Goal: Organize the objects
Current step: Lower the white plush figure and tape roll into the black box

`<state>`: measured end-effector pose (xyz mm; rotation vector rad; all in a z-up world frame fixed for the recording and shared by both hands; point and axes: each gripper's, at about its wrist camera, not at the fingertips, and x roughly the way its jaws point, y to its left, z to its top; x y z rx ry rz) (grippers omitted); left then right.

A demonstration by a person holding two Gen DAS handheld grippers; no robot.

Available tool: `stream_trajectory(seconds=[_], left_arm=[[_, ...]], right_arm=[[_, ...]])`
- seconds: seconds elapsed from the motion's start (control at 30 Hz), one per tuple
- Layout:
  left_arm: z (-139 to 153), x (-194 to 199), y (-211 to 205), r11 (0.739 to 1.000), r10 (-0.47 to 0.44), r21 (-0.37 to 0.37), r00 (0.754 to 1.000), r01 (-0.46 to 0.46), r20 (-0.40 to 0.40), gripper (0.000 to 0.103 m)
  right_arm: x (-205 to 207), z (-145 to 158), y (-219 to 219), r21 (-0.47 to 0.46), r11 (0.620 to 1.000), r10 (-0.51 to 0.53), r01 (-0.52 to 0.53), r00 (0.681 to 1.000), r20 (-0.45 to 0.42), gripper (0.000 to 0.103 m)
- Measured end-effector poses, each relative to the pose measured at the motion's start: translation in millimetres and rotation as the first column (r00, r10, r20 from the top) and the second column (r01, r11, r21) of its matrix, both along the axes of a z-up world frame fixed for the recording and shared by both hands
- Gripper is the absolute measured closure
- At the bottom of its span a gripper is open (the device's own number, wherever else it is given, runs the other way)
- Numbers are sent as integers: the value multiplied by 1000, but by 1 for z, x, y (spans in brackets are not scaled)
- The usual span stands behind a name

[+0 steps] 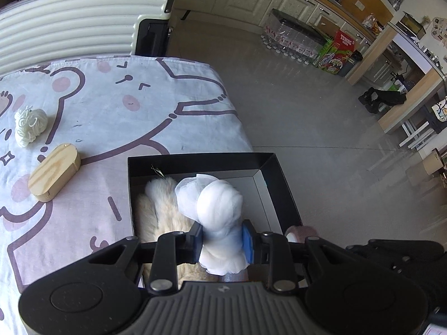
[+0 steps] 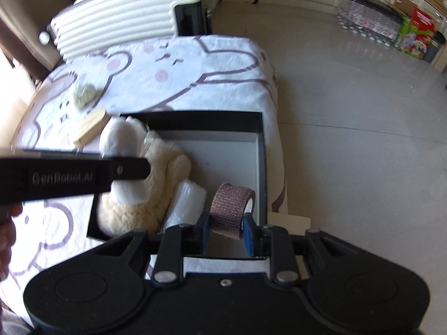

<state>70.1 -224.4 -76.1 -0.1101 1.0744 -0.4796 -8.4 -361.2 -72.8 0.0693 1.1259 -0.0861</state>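
Here, the white gauzy fabric bundle sits pinched between the blue pads of the left gripper, jaws only partly apart & clamped on it, held over the open black cardboard box w/ a cream fluffy plush lying inside. The right gripper has its jaws squeezed on a brown woven tape roll, low in the same box near its right wall, beside a clear plastic bag. Outside on the bear-print sheet: 1 oval pale wooden block & 1 ball of white yarn, near each other. A ribbed white suitcase stands behind.
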Motion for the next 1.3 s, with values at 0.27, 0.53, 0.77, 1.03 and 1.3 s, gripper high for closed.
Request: stream_trajectory(seconds=[0.27,0.53,0.77,1.03,1.3], left_arm=[[-7,11,-4,1000,-11,-21,1000,11,-10,73],[-15,21,-10,997,-7,-74,1000,5,-18,73],[-23,27,-21,993,-17,-115,999,14,-27,73],[-36,30,-36,991,-45,-131,997,37,-62,73],[-48,29,-51,988,-77,-141,993,64,-93,73]], right_arm=[[13,-19,11,-79,995,60,-67,994,-88,77],[12,-26,9,-82,991,90,-101,987,-132,67],[9,-9,-6,-31,999,12,-14,998,-54,67],[3,3,-25,-14,998,-59,59,998,-26,74],[2,6,-46,-31,991,-132,132,991,-9,76]])
